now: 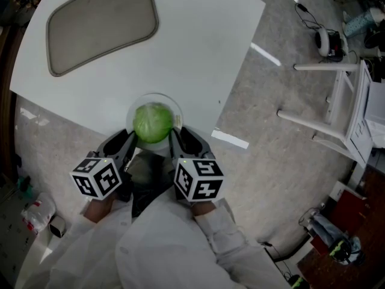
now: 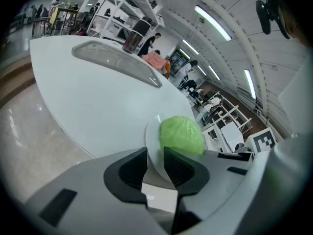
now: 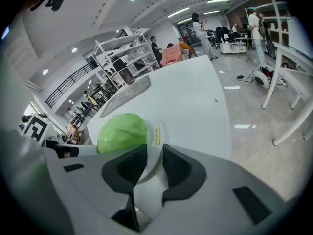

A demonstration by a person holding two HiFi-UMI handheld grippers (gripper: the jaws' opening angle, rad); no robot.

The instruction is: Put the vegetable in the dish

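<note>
A round green cabbage lies in a pale, shallow dish near the front edge of the white table. My left gripper is shut on the dish's left rim and my right gripper is shut on its right rim. In the left gripper view the dish's rim runs down between the dark pads, with the cabbage just beyond. The right gripper view shows the same: the rim clamped between the pads, with the cabbage to the left.
A grey oval tray lies at the table's far left, also seen as a tray in the left gripper view. A white frame stand and headphones are on the floor to the right. White tape strips mark the floor.
</note>
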